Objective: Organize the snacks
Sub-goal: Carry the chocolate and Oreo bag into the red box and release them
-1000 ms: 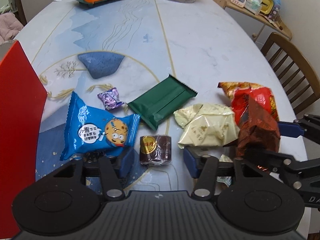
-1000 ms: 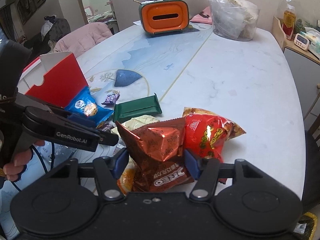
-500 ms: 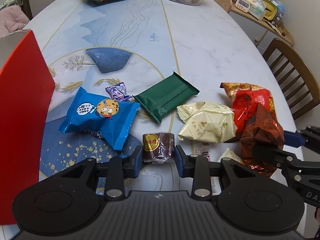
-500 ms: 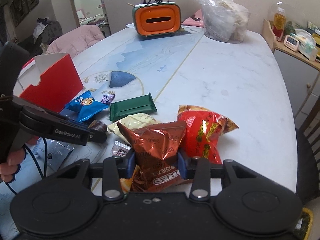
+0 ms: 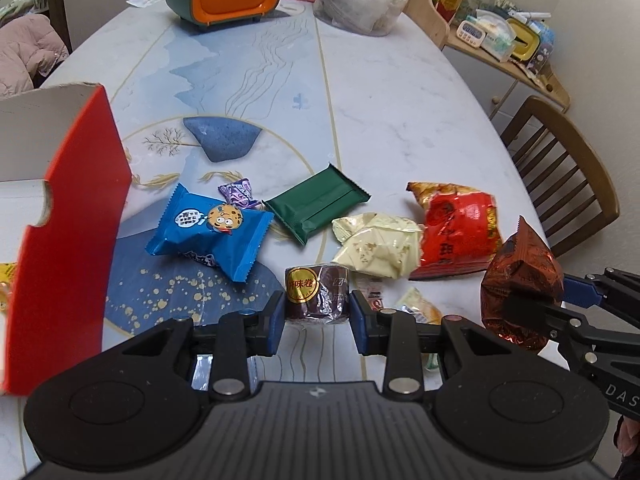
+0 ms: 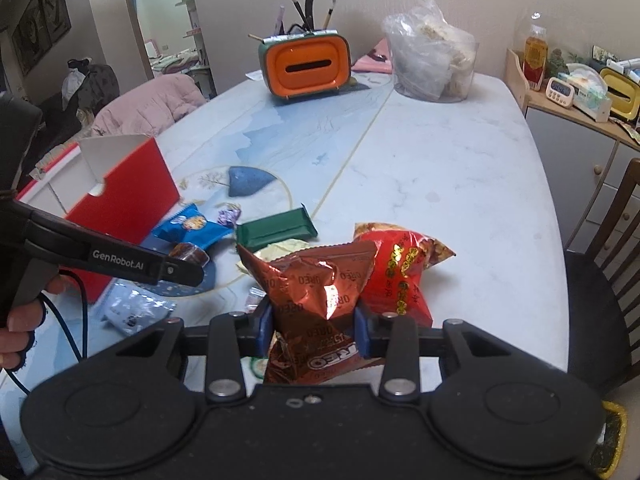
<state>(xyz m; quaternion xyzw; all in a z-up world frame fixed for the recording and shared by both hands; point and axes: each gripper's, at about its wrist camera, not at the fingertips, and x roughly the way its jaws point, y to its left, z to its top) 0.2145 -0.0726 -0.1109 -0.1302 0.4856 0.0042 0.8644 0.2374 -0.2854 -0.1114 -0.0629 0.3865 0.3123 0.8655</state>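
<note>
My left gripper (image 5: 316, 312) is shut on a small brown roll snack (image 5: 316, 290) with a gold label, held above the table. My right gripper (image 6: 314, 328) is shut on a copper-brown Oreo bag (image 6: 316, 292), also lifted; the bag shows at the right of the left wrist view (image 5: 520, 276). A red open box (image 5: 72, 216) stands at the left, also in the right wrist view (image 6: 120, 204). On the table lie a blue cookie packet (image 5: 212, 228), a green bar (image 5: 316, 206), a cream packet (image 5: 380, 244), a red chip bag (image 5: 460, 228) and a purple candy (image 5: 238, 194).
An orange-and-green tissue box (image 6: 306, 66) and a clear bag of snacks (image 6: 432, 60) stand at the table's far end. A wooden chair (image 5: 560, 168) is at the right edge. A silver packet (image 6: 136, 308) lies near the box. A side cabinet (image 6: 576, 128) holds clutter.
My left gripper closed on the brown roll and lifted it. My right gripper closed on the Oreo bag and raised it. Both views rose away from the table.
</note>
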